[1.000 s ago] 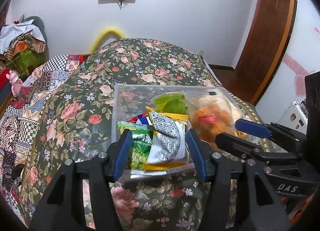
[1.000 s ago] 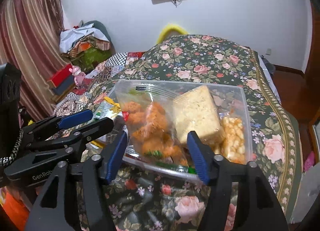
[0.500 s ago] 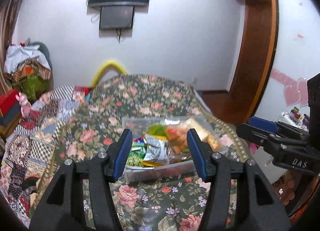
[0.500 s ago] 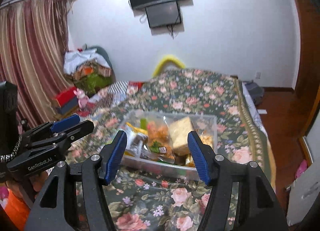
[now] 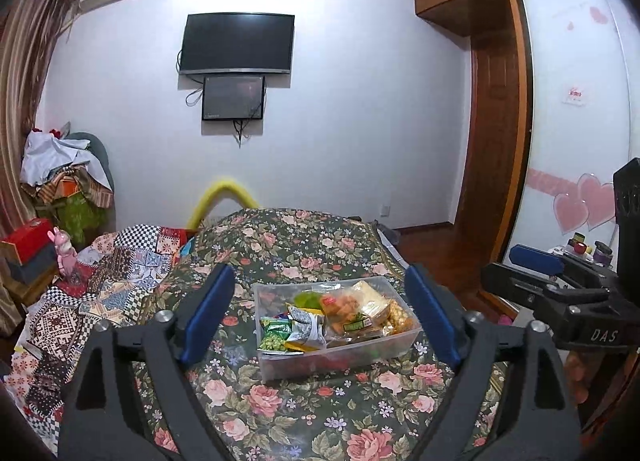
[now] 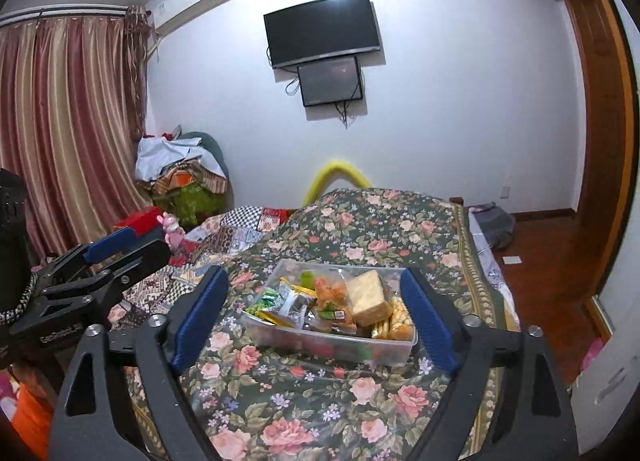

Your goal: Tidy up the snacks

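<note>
A clear plastic box stands on the floral bedspread. It holds a green pea bag, a grey-white bag, an orange fried-snack bag and a pale cracker block. My left gripper hangs well short of the box and above it, its jaws opening with nothing between them. The right gripper is likewise back from the box, jaws opening and empty. Each gripper also shows in the other's view, the right gripper at right and the left gripper at left.
A patchwork quilt covers the bed's left side. A pile of clothes and a pink toy sit by the curtain. A television hangs on the far wall. Wooden floor and a wardrobe lie to the right.
Both grippers have pulled back and risen away from the box, which now looks small and distant. Both pairs of jaws stand much wider than before.
</note>
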`<state>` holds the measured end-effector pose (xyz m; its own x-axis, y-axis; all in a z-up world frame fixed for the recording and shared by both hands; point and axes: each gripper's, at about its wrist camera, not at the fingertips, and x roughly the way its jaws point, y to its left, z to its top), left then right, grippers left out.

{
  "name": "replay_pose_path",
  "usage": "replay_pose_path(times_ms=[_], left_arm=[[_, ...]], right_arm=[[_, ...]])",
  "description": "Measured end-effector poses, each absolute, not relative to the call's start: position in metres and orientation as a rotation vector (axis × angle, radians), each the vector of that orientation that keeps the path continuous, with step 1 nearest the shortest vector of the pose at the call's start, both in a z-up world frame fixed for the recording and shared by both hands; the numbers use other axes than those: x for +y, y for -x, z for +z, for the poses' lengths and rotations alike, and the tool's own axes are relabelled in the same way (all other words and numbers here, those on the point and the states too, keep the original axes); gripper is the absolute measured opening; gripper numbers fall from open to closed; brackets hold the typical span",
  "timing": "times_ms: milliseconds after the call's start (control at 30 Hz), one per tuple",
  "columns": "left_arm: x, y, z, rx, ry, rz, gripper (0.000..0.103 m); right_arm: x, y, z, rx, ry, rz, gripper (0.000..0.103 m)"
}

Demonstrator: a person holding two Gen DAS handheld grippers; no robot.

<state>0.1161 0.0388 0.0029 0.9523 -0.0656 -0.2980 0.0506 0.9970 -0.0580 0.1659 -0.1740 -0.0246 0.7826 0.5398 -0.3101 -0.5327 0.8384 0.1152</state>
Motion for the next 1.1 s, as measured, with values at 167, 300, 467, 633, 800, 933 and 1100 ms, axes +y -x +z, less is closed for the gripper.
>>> replay_pose_path(times_ms=[167, 300, 467, 633, 800, 933, 1100], left_arm=[[0.04, -0.109, 0.003, 0.291, 0.065, -0.047, 0.102], [0.039, -0.108, 0.0, 0.291, 0.064, -0.038, 0.102], [0.039, -0.105, -0.002, 0.293, 0.061, -0.034, 0.103], [0.037, -0.105, -0.005, 0.302, 0.054, -0.035, 0.103], [0.036, -0.105, -0.005, 0.306, 0.053, -0.036, 0.103], [0.035, -0.105, -0.006, 0.311, 0.051, -0.039, 0.103], [0.035, -0.105, -0.007, 0.314, 0.048, -0.039, 0.103]], right_arm=[[-0.176, -0.16, -0.028, 0.313, -0.021, 0.554, 0.103], [-0.176, -0.158, -0.031, 0.303, -0.007, 0.532, 0.103], [-0.178, -0.151, -0.034, 0.307, -0.012, 0.527, 0.103], [-0.18, -0.149, -0.036, 0.307, -0.009, 0.519, 0.103], [-0.18, -0.148, -0.035, 0.305, -0.012, 0.513, 0.103], [-0.181, -0.148, -0.036, 0.307, -0.011, 0.51, 0.103], [-0.181, -0.148, -0.036, 0.316, -0.015, 0.509, 0.103]])
